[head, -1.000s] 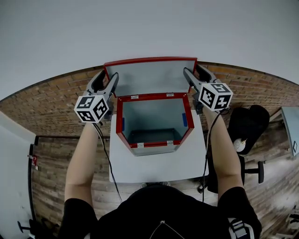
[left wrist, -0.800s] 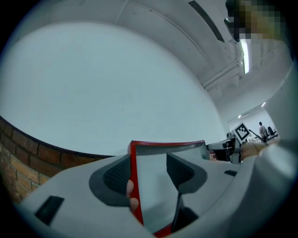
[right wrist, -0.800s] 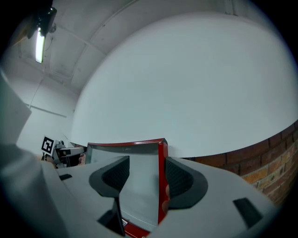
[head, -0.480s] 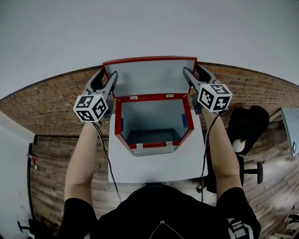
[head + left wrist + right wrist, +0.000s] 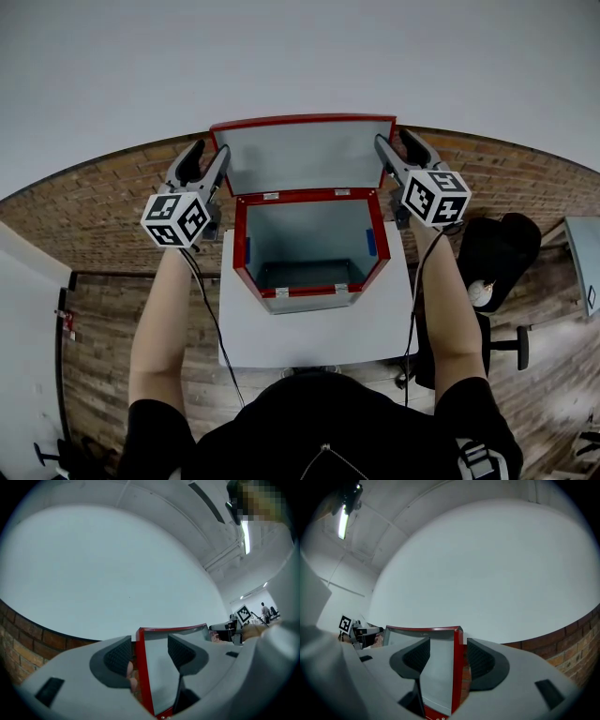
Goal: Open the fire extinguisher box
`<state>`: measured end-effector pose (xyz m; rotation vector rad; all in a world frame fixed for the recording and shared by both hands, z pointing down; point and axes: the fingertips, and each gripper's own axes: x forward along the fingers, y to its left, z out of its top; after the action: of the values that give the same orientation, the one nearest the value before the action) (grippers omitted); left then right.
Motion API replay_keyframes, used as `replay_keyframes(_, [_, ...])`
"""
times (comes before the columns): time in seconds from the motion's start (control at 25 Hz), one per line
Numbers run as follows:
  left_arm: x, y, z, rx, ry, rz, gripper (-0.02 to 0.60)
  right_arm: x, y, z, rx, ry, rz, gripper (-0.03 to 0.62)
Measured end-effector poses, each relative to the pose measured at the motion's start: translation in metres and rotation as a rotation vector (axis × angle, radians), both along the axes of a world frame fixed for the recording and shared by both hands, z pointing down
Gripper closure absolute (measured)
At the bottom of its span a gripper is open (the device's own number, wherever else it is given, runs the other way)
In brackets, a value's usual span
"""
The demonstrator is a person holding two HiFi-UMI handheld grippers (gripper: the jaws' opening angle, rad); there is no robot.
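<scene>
Right now you are holding both grippers up at the raised lid (image 5: pixel 305 155) of the fire extinguisher box (image 5: pixel 309 291), one at each side edge. The box is sitting on the white table (image 5: pixel 309 337) directly in front of you. It is already open: the red-framed lid is standing upright at the back against the pale wall, and the grey inside of the box is showing.

Your left gripper (image 5: pixel 210 150) is reaching to the lid's left edge. Its own view is showing the jaws spread apart, with the lid's red border running up between the two dark ribbed pads (image 5: pixel 117 656). The border is lying nearer the outer pad, and the pads are not clamping it.

Your right gripper (image 5: pixel 394 139) is mirroring this at the lid's right edge. Its jaws are also standing apart, the red border is passing between its pads (image 5: pixel 480 660), and a gap is showing on the inner side.

Both marker cubes are facing up toward you, the left one (image 5: pixel 175 219) just beside the box's left wall and the right one (image 5: pixel 435 197) just beside its right wall.
</scene>
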<state>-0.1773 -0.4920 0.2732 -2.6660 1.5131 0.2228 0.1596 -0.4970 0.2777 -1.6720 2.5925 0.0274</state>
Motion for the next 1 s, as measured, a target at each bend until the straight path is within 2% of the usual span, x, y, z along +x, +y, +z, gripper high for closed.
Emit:
replay_keyframes(0.2, [-0.022,0.032,-0.01,0.044,0.032,-0.032,0.293,0.018,0.03,-0.017,0.052,-0.017,0.03,0.339])
replay_keyframes(0.4, [-0.029,0.088,-0.002,0.063,0.088,0.0,0.295,0.012,0.075,-0.006,0.061,0.004,-0.011,0.339])
replay_keyframes(0.6, [-0.012,0.142,0.035,0.022,0.064,0.043,0.295,-0.016,0.123,0.029,0.025,-0.01,-0.102,0.339])
replay_keyframes(0.8, [0.008,0.188,0.084,-0.034,0.06,0.087,0.311,-0.052,0.174,0.08,-0.026,0.018,-0.209,0.339])
replay_keyframes(1.0, [0.037,0.22,0.13,-0.115,0.092,0.127,0.348,-0.07,0.213,0.118,-0.057,-0.065,-0.259,0.339])
